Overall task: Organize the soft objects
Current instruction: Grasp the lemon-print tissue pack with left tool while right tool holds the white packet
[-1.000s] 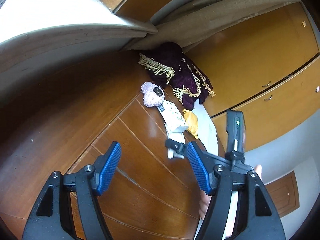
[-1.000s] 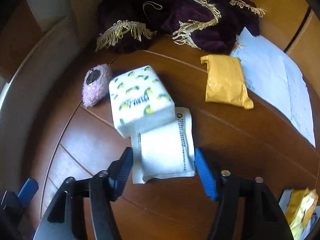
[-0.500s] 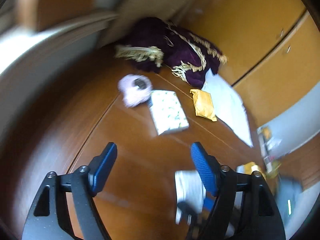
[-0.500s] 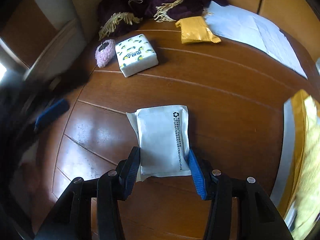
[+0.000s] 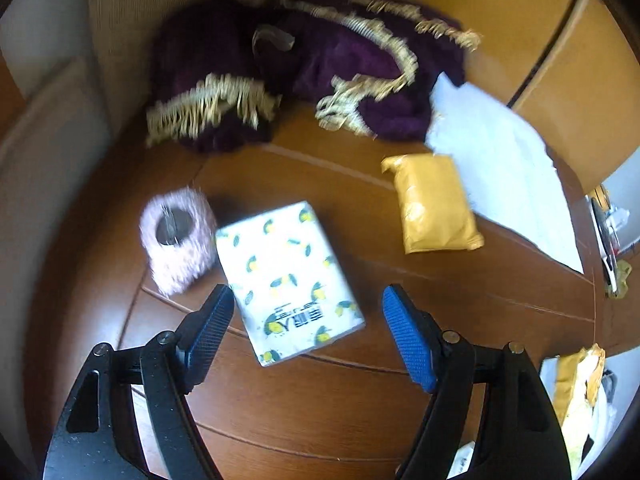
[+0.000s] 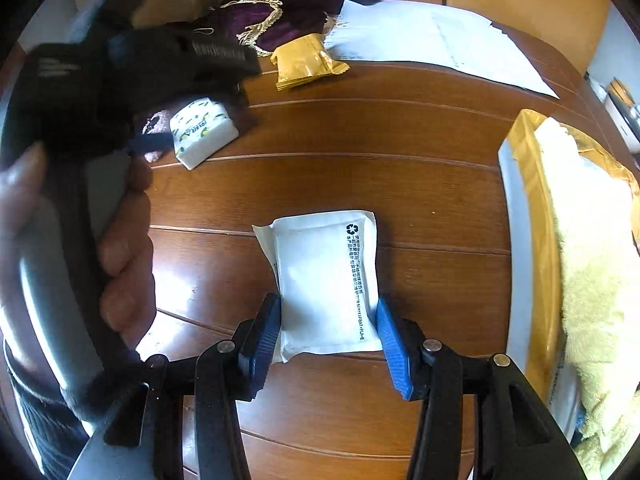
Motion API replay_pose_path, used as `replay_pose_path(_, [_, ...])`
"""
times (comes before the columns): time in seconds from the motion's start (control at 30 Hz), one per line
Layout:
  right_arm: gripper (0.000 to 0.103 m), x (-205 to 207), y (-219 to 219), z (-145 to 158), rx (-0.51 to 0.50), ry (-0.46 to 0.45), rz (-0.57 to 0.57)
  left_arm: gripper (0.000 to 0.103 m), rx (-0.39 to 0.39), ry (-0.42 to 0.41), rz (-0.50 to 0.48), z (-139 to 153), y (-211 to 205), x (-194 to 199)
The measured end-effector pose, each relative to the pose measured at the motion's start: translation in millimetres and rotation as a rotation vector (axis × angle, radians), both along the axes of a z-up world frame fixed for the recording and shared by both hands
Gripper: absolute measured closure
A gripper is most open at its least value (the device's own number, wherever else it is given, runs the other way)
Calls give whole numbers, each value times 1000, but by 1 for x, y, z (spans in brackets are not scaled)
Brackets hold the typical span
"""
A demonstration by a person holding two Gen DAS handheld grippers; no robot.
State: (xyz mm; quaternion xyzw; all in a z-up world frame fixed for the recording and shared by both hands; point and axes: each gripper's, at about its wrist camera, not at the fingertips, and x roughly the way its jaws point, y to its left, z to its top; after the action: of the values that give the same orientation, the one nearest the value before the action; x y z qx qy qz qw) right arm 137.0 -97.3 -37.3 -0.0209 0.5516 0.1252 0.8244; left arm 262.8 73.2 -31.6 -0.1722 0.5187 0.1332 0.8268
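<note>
My left gripper (image 5: 308,334) is open, low over the wooden table (image 5: 460,304). Between its blue pads lies the near end of a lemon-print tissue pack (image 5: 288,276); neither pad touches it. A pink fluffy item (image 5: 176,236) rests against the pack's left side. A yellow packet (image 5: 434,204) lies to the right. My right gripper (image 6: 328,340) is shut on a flat white packet (image 6: 328,280), with both pads pressed on its near sides. In the right wrist view the tissue pack (image 6: 204,130) lies far left, partly behind the left gripper's dark body.
A purple cloth with gold fringe (image 5: 320,80) is heaped at the back of the table. White paper sheets (image 5: 500,168) lie back right. A pale yellow towel (image 6: 592,264) in a tan wrapper fills the right edge. A hand (image 6: 124,248) holds the left gripper's handle.
The left gripper swung down and forward over the tissue pack, still open. The right gripper closed on the white packet and drew it back, away from the tissue pack.
</note>
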Motion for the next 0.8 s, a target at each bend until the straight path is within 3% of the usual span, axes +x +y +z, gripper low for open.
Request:
replay_pose_path(0.1, [53, -5, 0, -1, -19, -7, -8, 26, 25, -10, 16, -3, -1, -1])
replay_pose_path(0.2, [53, -10, 0, -1, -35, -15, -22, 42, 81, 0, -5, -3, -8, -4])
replay_pose_path(0.33, [53, -7, 1, -5, -48, -22, -44, 46, 63, 30, -33, -2, -12, -16])
replay_pose_path(0.47, [53, -14, 3, -6, -28, -18, -37, 47, -16, 33, -79, 7, -8, -45])
replay_pose_path(0.57, [54, -15, 4, -7, 4, -23, -27, 46, -93, -45, -100, 13, -2, -74])
replay_pose_path(0.73, [54, -27, 3, 3, 65, -72, -32, 46, -205, -265, -162, 26, 0, -115])
replay_pose_path(0.8, [54, -31, 0, 11, 76, -106, -37, 46, -231, -299, -167, 31, 1, -118])
